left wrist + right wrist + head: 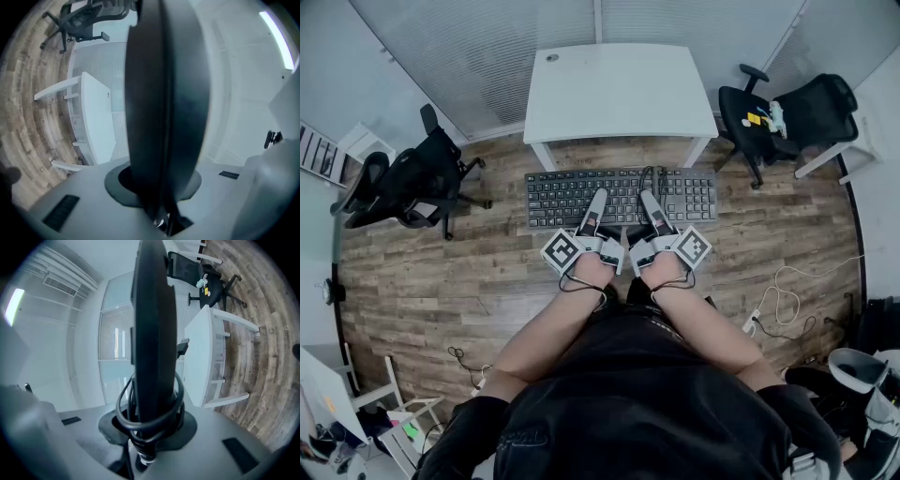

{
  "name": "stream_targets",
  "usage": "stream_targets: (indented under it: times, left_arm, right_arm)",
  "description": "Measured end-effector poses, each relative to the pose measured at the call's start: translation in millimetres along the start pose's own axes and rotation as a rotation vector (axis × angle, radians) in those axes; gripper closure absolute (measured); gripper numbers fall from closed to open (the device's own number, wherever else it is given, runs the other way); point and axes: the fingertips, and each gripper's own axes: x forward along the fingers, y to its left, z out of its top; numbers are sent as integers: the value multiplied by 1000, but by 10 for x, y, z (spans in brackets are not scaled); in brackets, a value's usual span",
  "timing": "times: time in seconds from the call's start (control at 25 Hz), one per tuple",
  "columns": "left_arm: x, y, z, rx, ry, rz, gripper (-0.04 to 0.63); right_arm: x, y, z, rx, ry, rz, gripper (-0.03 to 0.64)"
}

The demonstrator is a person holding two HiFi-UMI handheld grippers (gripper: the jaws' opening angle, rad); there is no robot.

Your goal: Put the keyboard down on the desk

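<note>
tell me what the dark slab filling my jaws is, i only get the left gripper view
Observer: It is a black keyboard. The head view shows the left gripper shut on its near long edge.
Operator: am i carrying it alone
Observer: No. The right gripper is shut on that same edge, close beside the left one.
Operator: anything dangling off it
Observer: In the right gripper view, its cable is looped round the keyboard right at those jaws.
Operator: is it over its spot
Observer: No. From the head view it hangs over the wood floor, short of the white desk.
</note>
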Motion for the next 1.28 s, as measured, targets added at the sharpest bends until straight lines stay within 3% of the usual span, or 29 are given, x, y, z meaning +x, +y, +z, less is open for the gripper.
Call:
stream_targets:
  times: [1.28]
  left_arm:
    - [115, 91, 137, 27, -20, 19, 515]
  right_arm:
    - [196, -62, 44, 6, 13, -3, 511]
